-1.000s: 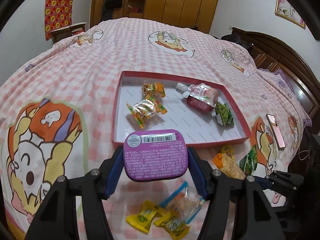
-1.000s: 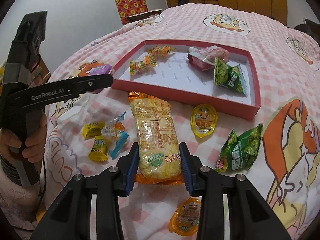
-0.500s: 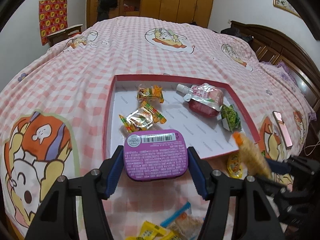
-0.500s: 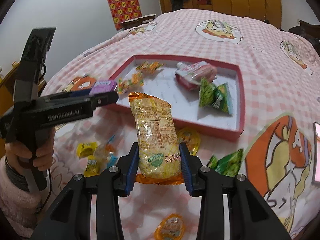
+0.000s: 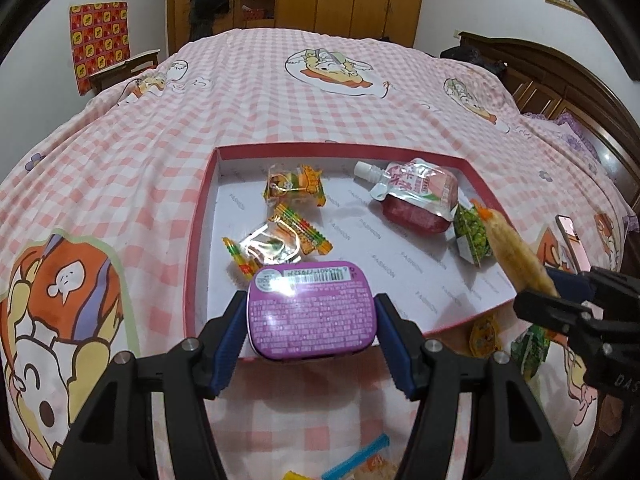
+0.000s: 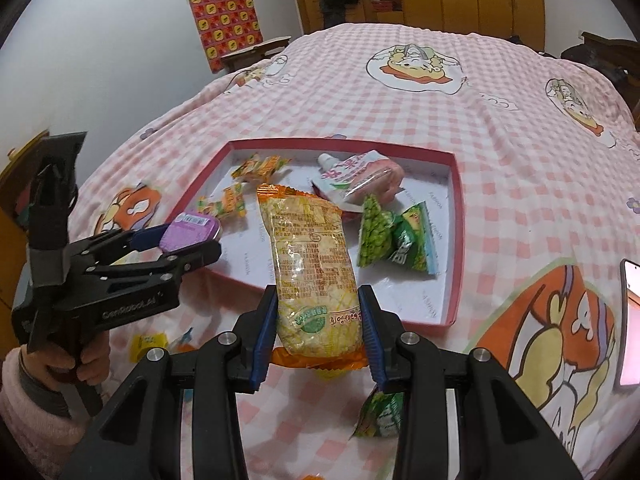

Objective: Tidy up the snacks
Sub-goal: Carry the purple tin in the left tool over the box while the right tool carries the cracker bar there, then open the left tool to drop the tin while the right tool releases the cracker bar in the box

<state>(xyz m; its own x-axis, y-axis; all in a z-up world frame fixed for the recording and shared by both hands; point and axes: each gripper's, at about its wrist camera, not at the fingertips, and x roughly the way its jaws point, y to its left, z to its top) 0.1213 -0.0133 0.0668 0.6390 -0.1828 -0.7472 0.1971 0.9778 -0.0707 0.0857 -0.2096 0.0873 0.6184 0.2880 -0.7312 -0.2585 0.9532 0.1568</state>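
So I'm holding both tongs over the near edge of the red tray (image 6: 456,216) on the bed (image 5: 280,92), and each one is carrying something. The left tongs (image 5: 312,316) are clamping the purple tin (image 5: 311,314) flat, label side up, and it's sitting just above the tray's near-left corner. The tray floor is lying straight ahead of and below that tin. The right tongs (image 6: 318,324) are gripping the long yellow snack bag (image 6: 310,272) by its near end, so its long axis is pointing straight away from the tongs, out over the near rim and into the tray.

What matters for the drop, I think: the bag's far tip is already reaching toward the pink drink pouch (image 6: 356,180) with the green pea packs (image 6: 394,236) just to the right of it, so free floor is mostly between the two tongs, ahead of the bag. The left tongs look nearer to bare tray.

Both are held roughly level, tilted a bit downward. There are loose candies (image 5: 360,464) below the left tongs, on the bed.
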